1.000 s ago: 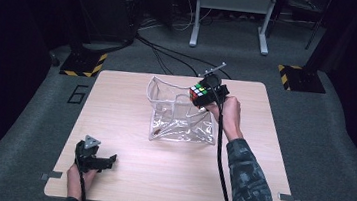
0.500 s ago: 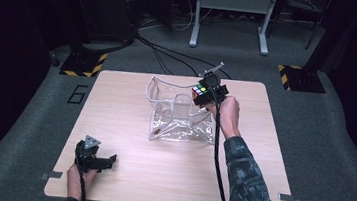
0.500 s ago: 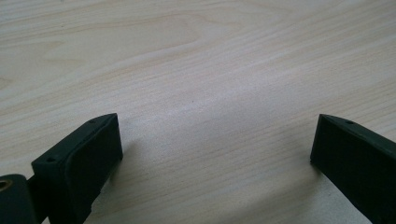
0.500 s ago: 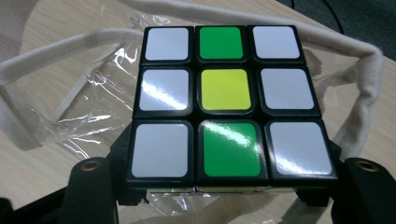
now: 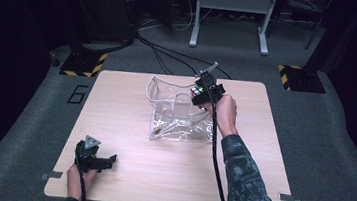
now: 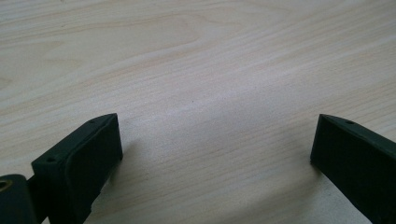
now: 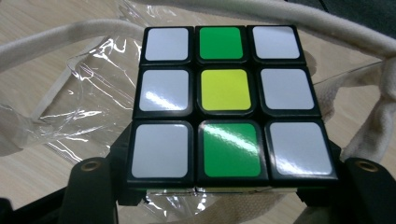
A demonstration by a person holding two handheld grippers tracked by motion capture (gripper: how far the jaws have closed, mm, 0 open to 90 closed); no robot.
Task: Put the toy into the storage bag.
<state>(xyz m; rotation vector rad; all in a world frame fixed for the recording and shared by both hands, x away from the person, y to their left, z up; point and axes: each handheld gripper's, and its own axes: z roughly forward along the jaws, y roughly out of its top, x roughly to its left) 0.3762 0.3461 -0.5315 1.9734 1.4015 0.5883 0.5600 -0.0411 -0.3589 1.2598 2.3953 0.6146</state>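
- High view: the wooden surface [image 5: 169, 165] is the biggest thing, and a person sits at its near edge with one tool in each hand.
- A clear plastic bag [image 5: 180, 113] with a pale cloth rim stands in the middle of the surface, and its mouth looks open at the top.
- The right gripper [image 5: 201, 94] is up at the far right corner of the bag, right over the rim.
- It holds a puzzle cube [image 5: 197, 93], and in the right gripper view the cube [image 7: 224, 102] shows white, green and yellow squares with the bag [image 7: 84, 116] under it.
- Its fingers [image 7: 88, 186] are clenched on the two sides of the cube.
- The left gripper [image 5: 94, 158] rests near the front left edge of the surface, well apart from the bag.
- In the left gripper view its fingers [image 6: 79, 158] stand wide apart with just bare wood [image 6: 201, 84] between them, so they hold nothing.
- I think the step in hand is putting the cube into the bag, and it is about halfway done, since the cube is in the air over the mouth and not inside yet.
- Next, the cube needs to go down past the rim into the bag, and the fingers should let go only when it is low inside.
- The bag is soft, so it could tip or fold in; the free left gripper may need to come over and hold the rim open.
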